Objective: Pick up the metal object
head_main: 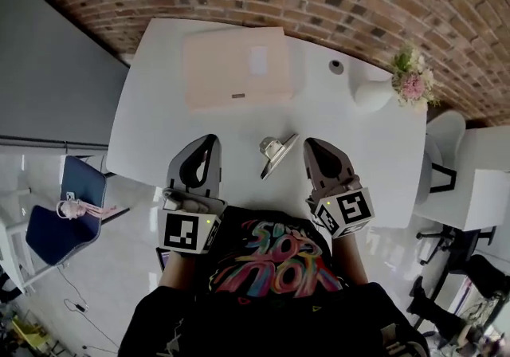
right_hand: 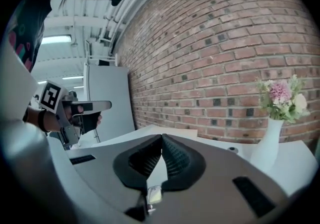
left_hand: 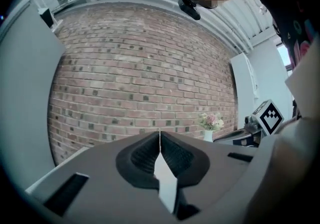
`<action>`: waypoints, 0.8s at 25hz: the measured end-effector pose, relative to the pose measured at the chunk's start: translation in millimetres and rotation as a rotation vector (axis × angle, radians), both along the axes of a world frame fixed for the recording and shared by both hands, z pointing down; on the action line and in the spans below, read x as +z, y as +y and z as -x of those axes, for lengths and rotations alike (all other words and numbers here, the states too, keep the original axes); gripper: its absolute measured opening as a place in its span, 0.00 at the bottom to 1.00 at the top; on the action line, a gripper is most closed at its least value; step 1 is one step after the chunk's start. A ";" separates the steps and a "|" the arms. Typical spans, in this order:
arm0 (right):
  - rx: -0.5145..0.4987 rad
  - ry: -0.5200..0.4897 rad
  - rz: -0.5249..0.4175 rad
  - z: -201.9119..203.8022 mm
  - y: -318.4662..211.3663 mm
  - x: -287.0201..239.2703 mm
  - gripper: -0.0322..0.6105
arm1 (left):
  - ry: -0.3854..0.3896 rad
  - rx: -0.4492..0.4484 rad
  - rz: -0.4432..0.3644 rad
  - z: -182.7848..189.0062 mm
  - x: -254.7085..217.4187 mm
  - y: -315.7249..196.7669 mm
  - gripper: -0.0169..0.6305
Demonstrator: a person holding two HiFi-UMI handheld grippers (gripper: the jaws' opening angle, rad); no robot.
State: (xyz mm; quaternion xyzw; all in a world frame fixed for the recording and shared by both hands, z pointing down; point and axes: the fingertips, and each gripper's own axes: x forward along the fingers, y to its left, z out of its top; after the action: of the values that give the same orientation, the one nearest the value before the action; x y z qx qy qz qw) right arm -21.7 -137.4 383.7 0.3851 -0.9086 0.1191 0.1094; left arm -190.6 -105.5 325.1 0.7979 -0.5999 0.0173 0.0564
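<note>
The metal object, a small shiny clip-like piece, lies on the white table near its front edge, between my two grippers. My left gripper sits to its left, a short way off and not touching it. Its jaws meet tip to tip with nothing between them. To the right of the object, my right gripper is also apart from it. It is shut and empty. Neither gripper view shows the metal object clearly.
A flat beige box lies at the back of the table. A white vase with pink flowers stands at the back right, and a small round fitting is beside it. A brick wall runs behind. Chairs stand off both sides.
</note>
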 end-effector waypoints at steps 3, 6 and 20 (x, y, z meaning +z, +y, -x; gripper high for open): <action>0.061 -0.002 -0.007 -3.5 -1.9 -2.1 0.08 | 0.013 0.096 -0.010 -10.7 0.0 -13.8 0.07; 0.097 0.003 -0.012 -4.5 -1.8 -3.3 0.08 | 0.022 0.165 -0.015 -21.8 2.2 -21.8 0.07; 0.124 -0.012 0.000 -9.2 5.8 3.9 0.08 | 0.006 0.248 0.029 -44.5 20.6 -24.8 0.07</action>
State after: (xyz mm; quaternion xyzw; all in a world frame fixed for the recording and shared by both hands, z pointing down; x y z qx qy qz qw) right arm -12.4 -131.5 387.6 0.4398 -0.8837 0.1279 0.0965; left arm -146.1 -130.3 345.7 0.8651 -0.4961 0.0305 0.0669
